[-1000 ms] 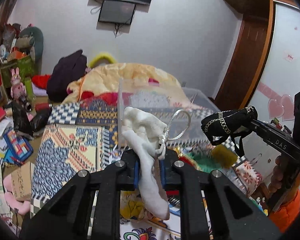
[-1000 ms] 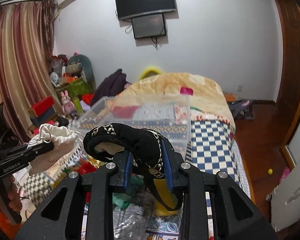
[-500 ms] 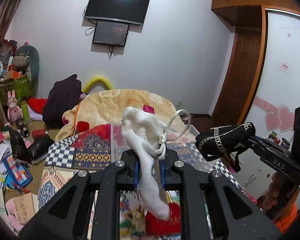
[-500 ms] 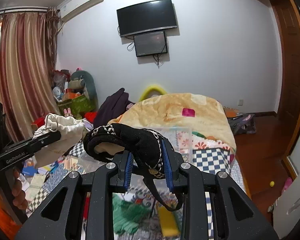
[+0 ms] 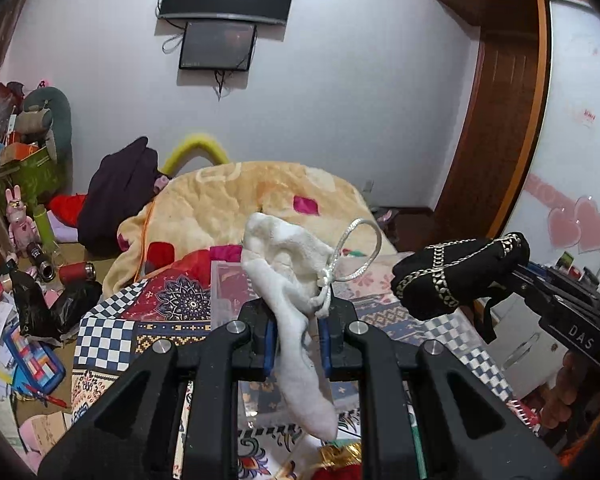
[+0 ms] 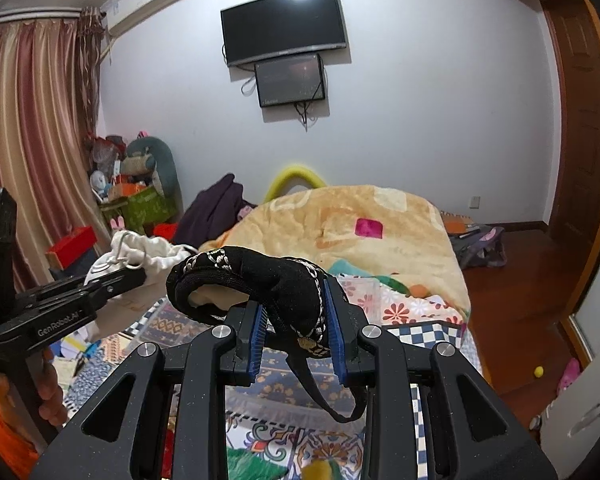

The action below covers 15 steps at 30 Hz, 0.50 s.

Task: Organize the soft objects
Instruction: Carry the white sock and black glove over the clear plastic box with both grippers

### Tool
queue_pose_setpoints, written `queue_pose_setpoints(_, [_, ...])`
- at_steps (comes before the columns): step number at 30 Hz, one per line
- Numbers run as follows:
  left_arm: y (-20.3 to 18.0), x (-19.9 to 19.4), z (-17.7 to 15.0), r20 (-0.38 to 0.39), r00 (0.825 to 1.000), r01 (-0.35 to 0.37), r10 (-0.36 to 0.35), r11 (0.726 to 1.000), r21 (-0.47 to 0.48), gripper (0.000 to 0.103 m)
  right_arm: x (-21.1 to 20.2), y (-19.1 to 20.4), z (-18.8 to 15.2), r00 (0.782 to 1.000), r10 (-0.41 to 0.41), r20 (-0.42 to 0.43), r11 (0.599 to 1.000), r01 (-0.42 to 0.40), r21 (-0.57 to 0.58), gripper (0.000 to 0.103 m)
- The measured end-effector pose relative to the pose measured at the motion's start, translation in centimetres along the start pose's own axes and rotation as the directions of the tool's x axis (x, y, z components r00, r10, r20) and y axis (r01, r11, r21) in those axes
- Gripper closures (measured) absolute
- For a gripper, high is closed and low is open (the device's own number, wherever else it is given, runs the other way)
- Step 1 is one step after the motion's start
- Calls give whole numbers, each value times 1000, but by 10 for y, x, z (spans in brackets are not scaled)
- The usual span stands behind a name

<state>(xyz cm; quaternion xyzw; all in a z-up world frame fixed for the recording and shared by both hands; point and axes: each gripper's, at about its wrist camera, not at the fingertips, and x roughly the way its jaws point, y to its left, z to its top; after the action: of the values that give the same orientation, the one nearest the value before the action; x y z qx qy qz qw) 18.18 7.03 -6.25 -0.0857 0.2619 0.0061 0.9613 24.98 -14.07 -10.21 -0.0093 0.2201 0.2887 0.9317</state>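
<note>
Fingers (image 5: 269, 344) of left gripper (image 5: 297, 340) pinch white drawstring pouch (image 5: 288, 276), its body hanging down between them, cord loop (image 5: 360, 250) sticking up right. Right gripper (image 6: 296, 332) clamps black gold-trimmed pouch (image 6: 260, 284), strap dangling below. Both held in air over bed, well apart from each other. Below: patterned quilt (image 5: 152, 320) and clear plastic bin (image 5: 228, 292). Farther: peach blanket (image 6: 340, 224), dark clothes heap (image 5: 116, 188). On far wall: TV (image 6: 284, 26), smaller screen beneath.
</note>
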Motion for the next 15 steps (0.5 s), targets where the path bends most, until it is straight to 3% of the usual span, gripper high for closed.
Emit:
queue_pose_setpoints(6, [-2,36,-6,-86,996,-11,13,1000,25,87,26,0,-9,996,7,-88,1000,-8,-8,78])
queue_pose_setpoints(15, [-9,76,-16,-193,980,-18,35,996,92,87,60,-1,-18,972,-13,-235,999,4,-38,78])
